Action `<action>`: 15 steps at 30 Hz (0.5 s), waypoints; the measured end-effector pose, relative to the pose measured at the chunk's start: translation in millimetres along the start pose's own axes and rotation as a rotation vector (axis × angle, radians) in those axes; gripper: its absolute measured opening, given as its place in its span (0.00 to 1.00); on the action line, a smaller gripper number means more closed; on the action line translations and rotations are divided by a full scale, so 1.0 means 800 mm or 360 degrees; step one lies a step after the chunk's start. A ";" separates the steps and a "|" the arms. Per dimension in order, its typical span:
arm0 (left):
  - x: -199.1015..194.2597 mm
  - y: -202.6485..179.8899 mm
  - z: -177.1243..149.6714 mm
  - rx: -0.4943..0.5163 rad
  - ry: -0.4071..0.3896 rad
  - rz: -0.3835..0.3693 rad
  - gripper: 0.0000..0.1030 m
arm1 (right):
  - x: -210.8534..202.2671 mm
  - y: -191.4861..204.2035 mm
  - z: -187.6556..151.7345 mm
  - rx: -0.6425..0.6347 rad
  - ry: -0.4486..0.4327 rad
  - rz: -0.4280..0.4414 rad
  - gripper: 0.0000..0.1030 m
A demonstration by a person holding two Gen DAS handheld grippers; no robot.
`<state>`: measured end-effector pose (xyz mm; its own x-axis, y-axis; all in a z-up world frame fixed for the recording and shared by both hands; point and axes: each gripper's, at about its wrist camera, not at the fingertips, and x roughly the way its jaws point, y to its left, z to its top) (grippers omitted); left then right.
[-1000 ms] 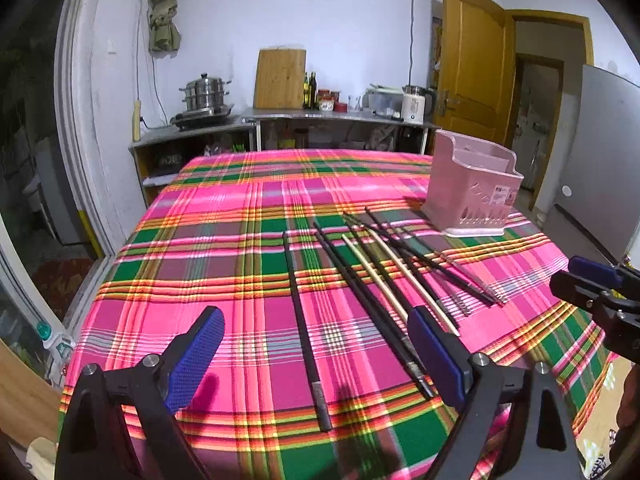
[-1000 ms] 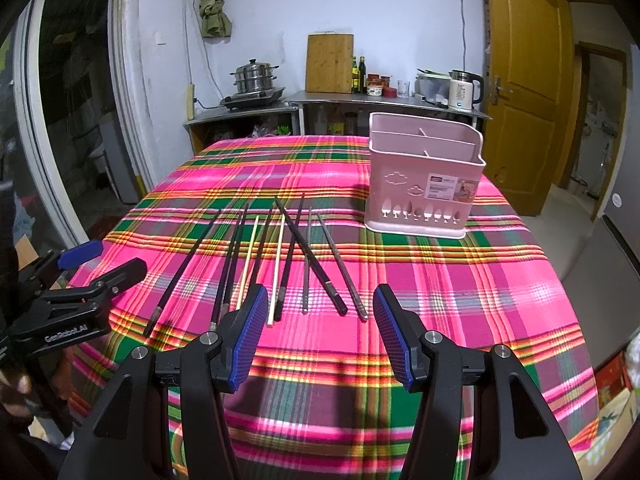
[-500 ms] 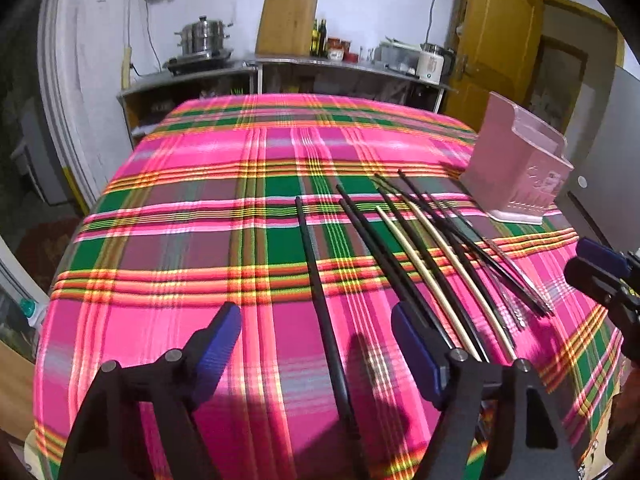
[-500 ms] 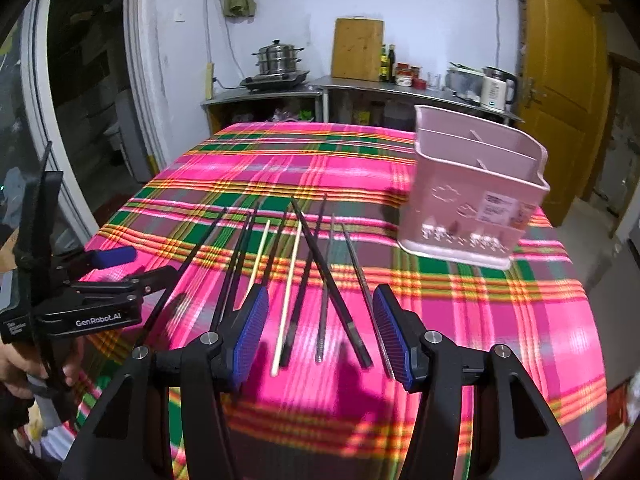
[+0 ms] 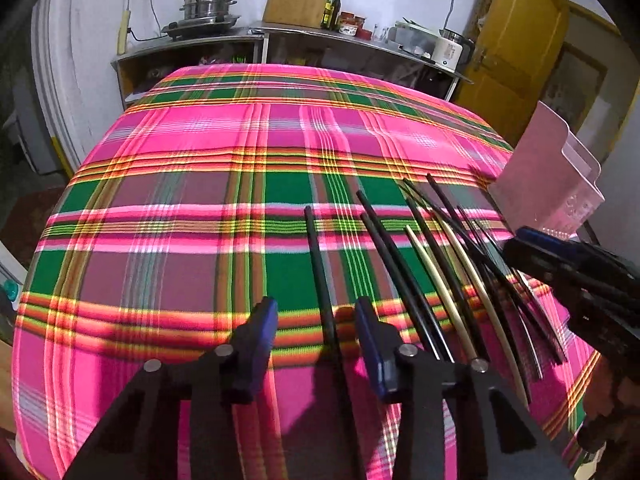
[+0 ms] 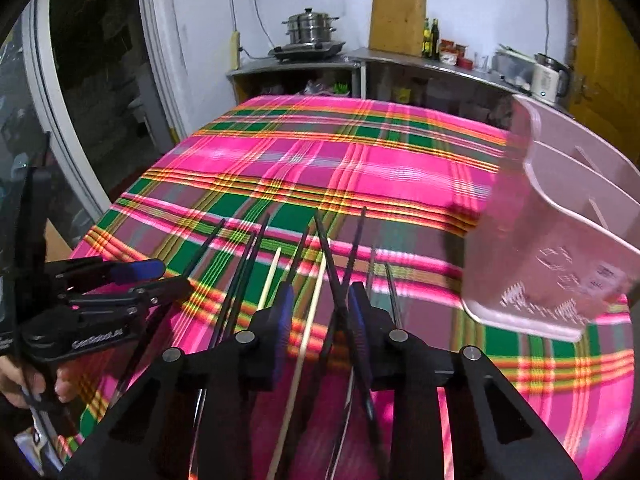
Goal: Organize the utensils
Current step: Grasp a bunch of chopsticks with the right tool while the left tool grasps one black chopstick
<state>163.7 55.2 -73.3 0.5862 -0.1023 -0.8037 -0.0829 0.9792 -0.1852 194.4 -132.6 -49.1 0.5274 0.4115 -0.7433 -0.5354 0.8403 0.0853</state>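
Both grippers have dropped toward the chopsticks, the left gripper (image 5: pixel 316 320) closing around a lone black chopstick (image 5: pixel 318 264) and the right gripper (image 6: pixel 320 312) closing around a pale chopstick (image 6: pixel 310 320), neither clamped yet.

a home kitchen is shown: a steamer pot (image 6: pixel 310 28) is set on a stove (image 6: pixel 306 49), a wooden cutting board (image 6: pixel 397 22) is leaned on the wall, bottles (image 6: pixel 430 38) and a kettle (image 6: pixel 549 78) are lined along the counter (image 6: pixel 420 65).
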 end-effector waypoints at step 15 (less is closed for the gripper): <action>0.013 -0.004 0.017 0.0031 -0.0004 0.0013 0.32 | 0.079 -0.009 0.030 -0.0020 0.0194 0.0027 0.12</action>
<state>181.3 53.2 -73.4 0.5878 -0.0942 -0.8035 -0.0720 0.9832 -0.1679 247.8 -104.1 -80.7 0.4345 0.3792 -0.8170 -0.5521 0.8288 0.0911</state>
